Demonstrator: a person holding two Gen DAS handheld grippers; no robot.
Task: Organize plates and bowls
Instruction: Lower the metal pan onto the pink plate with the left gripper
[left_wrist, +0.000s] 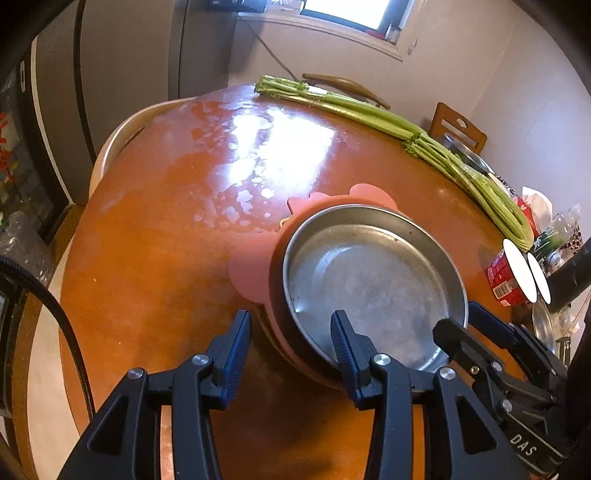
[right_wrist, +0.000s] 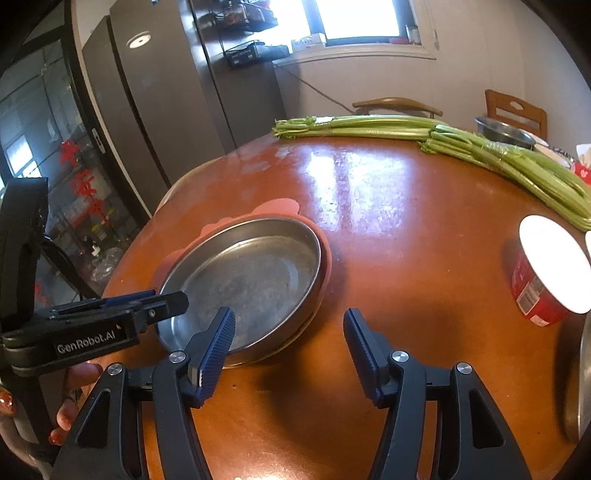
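A round metal plate (left_wrist: 369, 288) (right_wrist: 243, 280) lies on top of a low stack with pink plates (left_wrist: 251, 269) (right_wrist: 327, 258) on the brown table (left_wrist: 166, 229). My left gripper (left_wrist: 290, 332) is open. It straddles the stack's near rim, one finger over the metal plate and one outside, with gaps on both sides. My right gripper (right_wrist: 290, 332) is open too. Its left finger hangs over the plate's near rim and its right finger over bare table. Each gripper shows in the other's view: the right gripper (left_wrist: 465, 319) at the plate's right rim, the left gripper (right_wrist: 166, 297) at its left rim.
Long celery stalks (left_wrist: 369, 114) (right_wrist: 480, 151) lie across the table's far side. A red cup with a white lid (right_wrist: 543, 280) stands at the right, beside another metal plate (right_wrist: 583, 387). A metal bowl (right_wrist: 502, 133) and chairs are behind. A hand (right_wrist: 70, 417) holds the left gripper.
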